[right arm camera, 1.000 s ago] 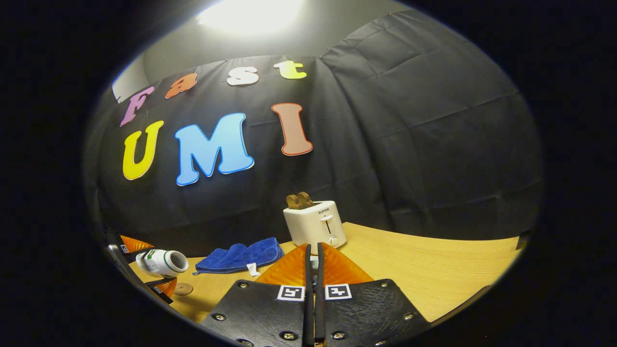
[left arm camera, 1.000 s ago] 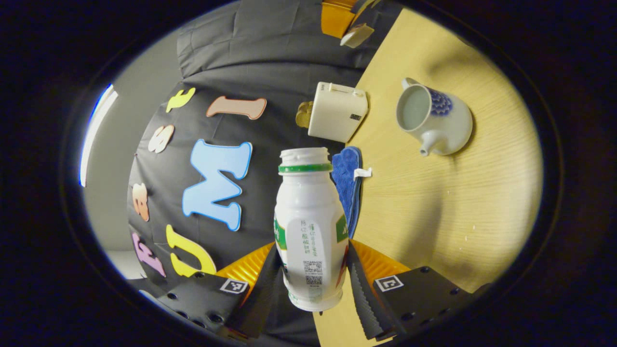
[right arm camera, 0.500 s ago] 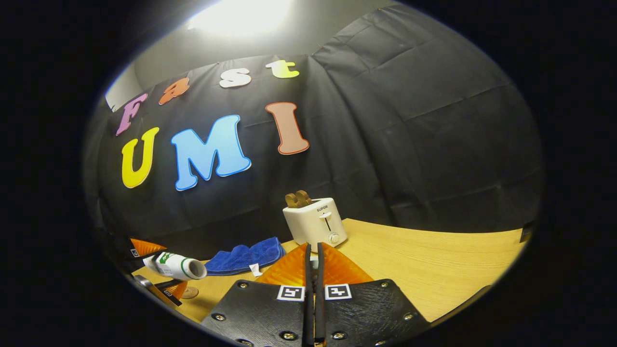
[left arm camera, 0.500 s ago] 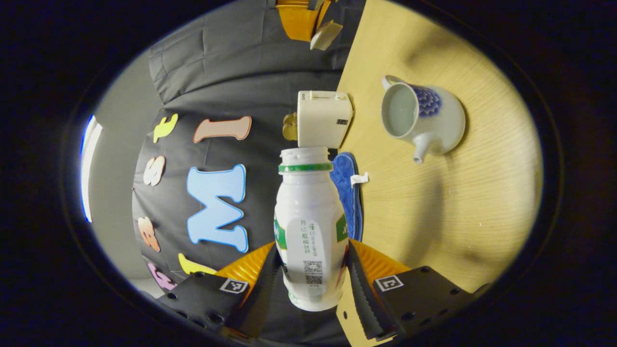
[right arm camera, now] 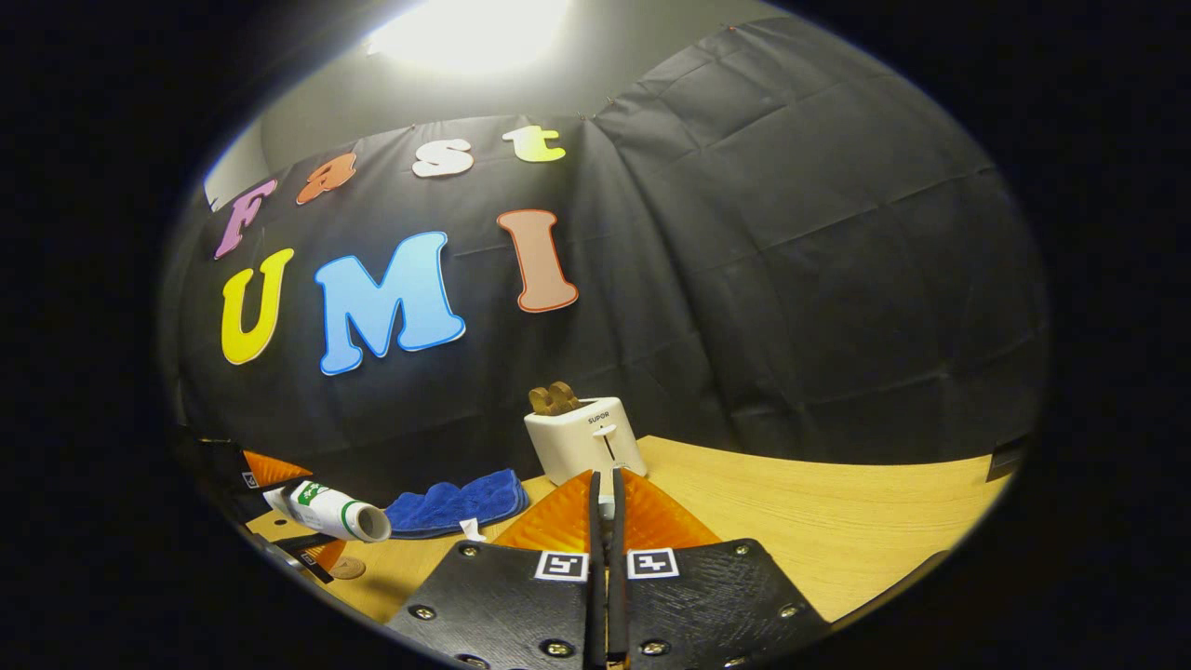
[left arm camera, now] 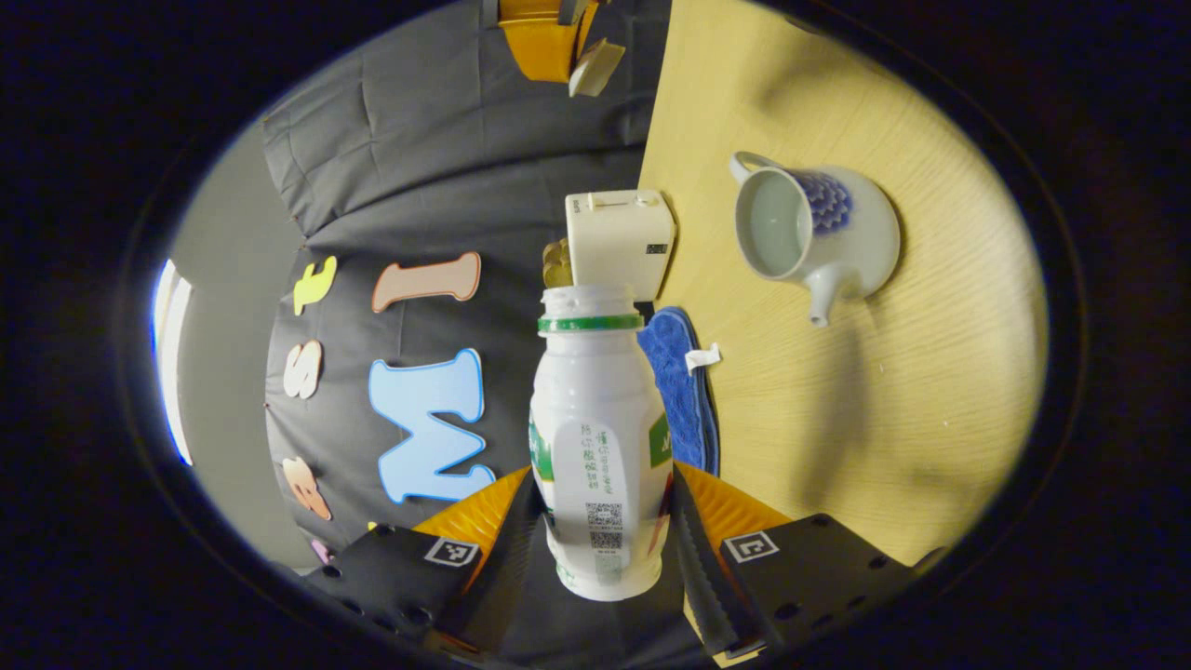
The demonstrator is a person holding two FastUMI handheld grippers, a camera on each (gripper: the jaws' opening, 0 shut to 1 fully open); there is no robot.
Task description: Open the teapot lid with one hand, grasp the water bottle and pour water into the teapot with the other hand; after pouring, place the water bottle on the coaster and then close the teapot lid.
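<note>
Left gripper (left arm camera: 605,549): its jaws were clamped on the lower body of the water bottle (left arm camera: 600,437), one finger on each flank, so the bottle ran straight out between them with its uncapped mouth at the far end.
Bottle attitude: in the right gripper view the water bottle (right arm camera: 327,510) lay tipped nearly flat, mouth leading, which suits pouring; no stream of water could be made out.
Teapot (left arm camera: 814,228): it stood on the table (left arm camera: 865,409), off to the right of the left jaws and beyond the bottle's mouth, lid off and round opening bare, spout toward the jaws. The mouth was not over that opening.
Lid (right arm camera: 606,507): a small pale piece sat pinched between the nearly closed jaws of the right gripper (right arm camera: 606,502); judged to be the teapot lid, held away so the opening stayed free.
Coaster (right arm camera: 346,568): a small brown disc lay on the table below the tipped bottle, bare, ready to take it.
Bystanders: a toaster (left arm camera: 619,242) and a blue cloth (left arm camera: 684,391) lay just past the bottle's mouth.
Stage: lid off, bottle in hand; pouring either about to come or just over.
</note>
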